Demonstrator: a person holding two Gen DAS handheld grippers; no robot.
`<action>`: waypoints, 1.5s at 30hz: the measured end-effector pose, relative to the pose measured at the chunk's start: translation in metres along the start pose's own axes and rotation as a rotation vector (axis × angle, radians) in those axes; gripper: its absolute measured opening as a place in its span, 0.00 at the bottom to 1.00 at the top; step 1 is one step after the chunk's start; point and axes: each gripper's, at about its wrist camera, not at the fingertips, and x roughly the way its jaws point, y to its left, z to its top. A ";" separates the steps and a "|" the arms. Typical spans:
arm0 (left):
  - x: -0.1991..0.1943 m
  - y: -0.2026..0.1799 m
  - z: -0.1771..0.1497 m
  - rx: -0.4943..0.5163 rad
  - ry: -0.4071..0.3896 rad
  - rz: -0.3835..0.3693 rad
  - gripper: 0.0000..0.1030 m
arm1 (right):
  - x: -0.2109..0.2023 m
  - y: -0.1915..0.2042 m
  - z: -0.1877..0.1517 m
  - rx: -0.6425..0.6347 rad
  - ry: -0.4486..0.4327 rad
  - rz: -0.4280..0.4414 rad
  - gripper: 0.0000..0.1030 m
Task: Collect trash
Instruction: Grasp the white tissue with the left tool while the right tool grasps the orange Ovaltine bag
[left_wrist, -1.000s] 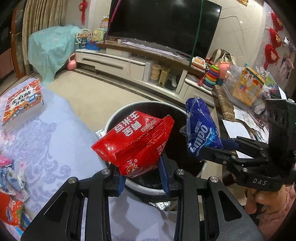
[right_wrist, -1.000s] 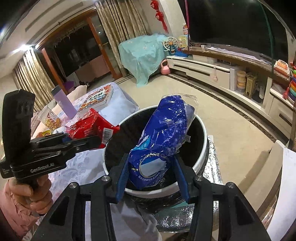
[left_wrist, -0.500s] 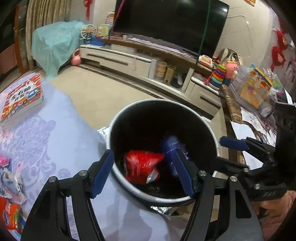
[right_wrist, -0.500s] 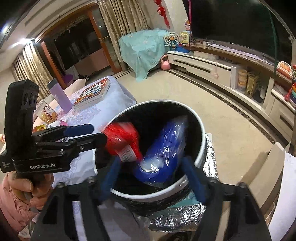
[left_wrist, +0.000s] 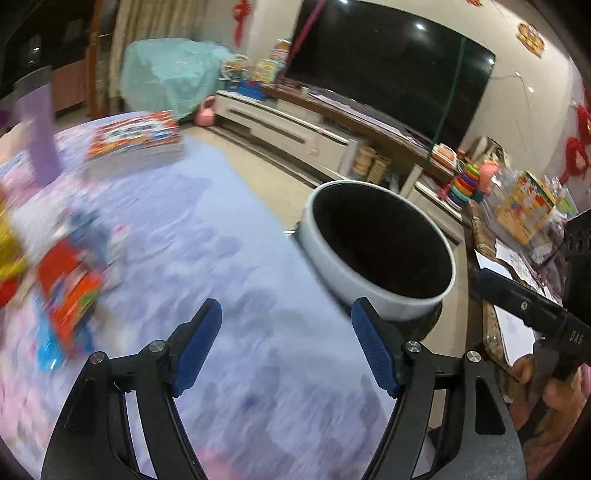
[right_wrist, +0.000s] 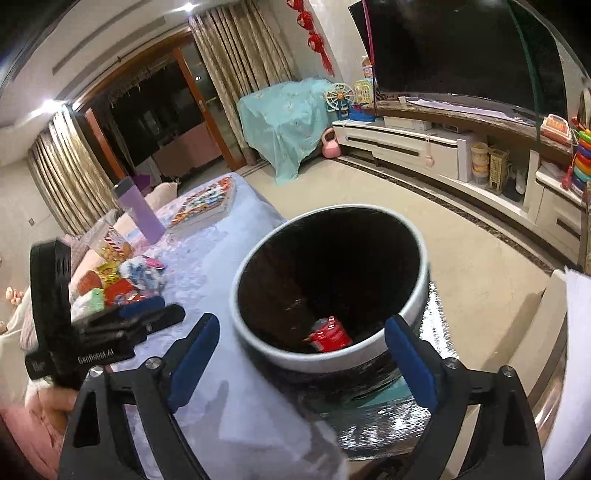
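Note:
A white-rimmed bin (right_wrist: 332, 360) with a black liner stands against the table's edge. A red snack wrapper (right_wrist: 328, 334) lies at its bottom; the blue packet is lost in the dark liner. My right gripper (right_wrist: 301, 363) hangs just before the bin's rim, jaws opening, nothing between them. My left gripper (left_wrist: 286, 343) is over the lilac tablecloth (left_wrist: 229, 236), left of the bin (left_wrist: 369, 295), jaws opening and empty too. It also shows in the right wrist view as the left gripper (right_wrist: 171, 308). A blurred pile of wrappers (left_wrist: 66, 288) lies at the left.
A purple bottle (right_wrist: 142, 210), a stack of books (right_wrist: 207, 205) and a snack jar (right_wrist: 110, 240) stand further back on the table. Silver foil (right_wrist: 388, 417) lies under the bin. A chair back (right_wrist: 535, 350) is at the right, and a TV cabinet (right_wrist: 424, 144) beyond the floor.
Both grippers opened and let the red wrapper and the blue packet fall into the bin. My left gripper then swung left, away from the bin and over the tablecloth.

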 end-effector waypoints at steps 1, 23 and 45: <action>-0.007 0.005 -0.007 -0.004 -0.010 0.015 0.74 | -0.001 0.005 -0.003 0.007 -0.001 0.001 0.94; -0.112 0.161 -0.099 -0.282 -0.094 0.270 0.77 | 0.049 0.155 -0.066 -0.068 0.102 0.206 0.94; -0.144 0.250 -0.109 -0.441 -0.127 0.376 0.77 | 0.097 0.231 -0.059 -0.130 0.059 0.198 0.94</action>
